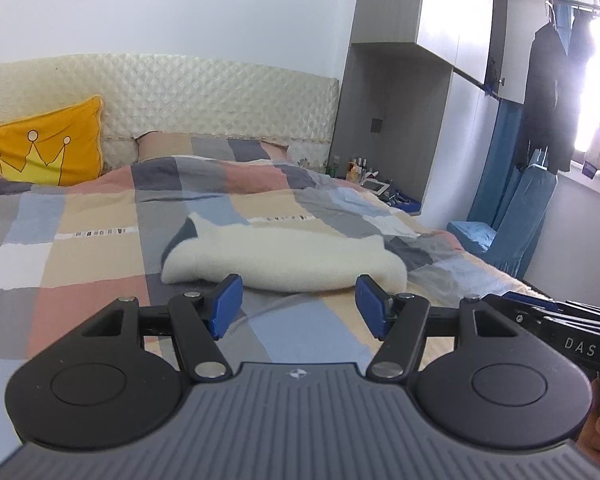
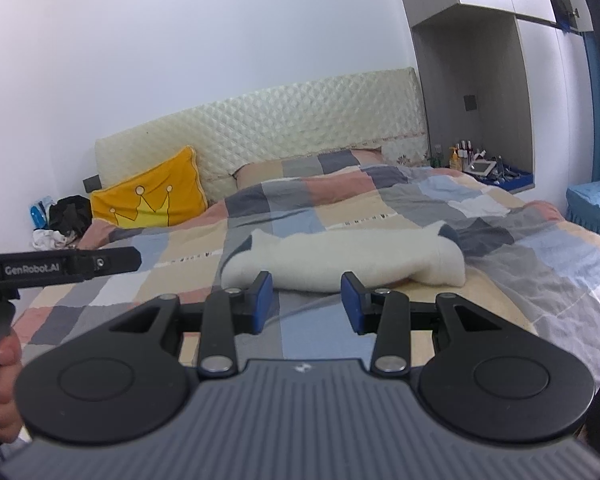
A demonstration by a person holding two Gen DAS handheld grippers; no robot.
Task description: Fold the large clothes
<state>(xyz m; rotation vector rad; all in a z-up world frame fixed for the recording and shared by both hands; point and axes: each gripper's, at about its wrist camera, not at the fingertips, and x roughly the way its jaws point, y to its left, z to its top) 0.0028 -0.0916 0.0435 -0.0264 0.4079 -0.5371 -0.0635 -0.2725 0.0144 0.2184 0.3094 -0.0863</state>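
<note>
Bedroom walls in pale white frame a bed [image 1: 100, 216] covered by a checked quilt of peach, grey, blue and cream squares. At the middle of that quilt lies the cream fleece garment [image 1: 284, 260], already bundled into a thick folded roll with a dark lining showing at its ten o'clock end. Just short of it, at six o'clock, the left gripper [image 1: 298, 306] hangs above the quilt with its blue pads spread wide and nothing between them. The right gripper [image 2: 306, 302] sits at the same side of the roll, its pads set narrower and likewise empty, not touching the fleece. A yellow crown cushion [image 1: 44, 148] leans on the quilted headboard [image 1: 204, 96] at ten o'clock. Grey wardrobes and a bedside niche with small bottles [image 2: 462, 154] stand at two o'clock, beyond them dark clothes hanging [image 1: 548, 96] by a bright window.
</note>
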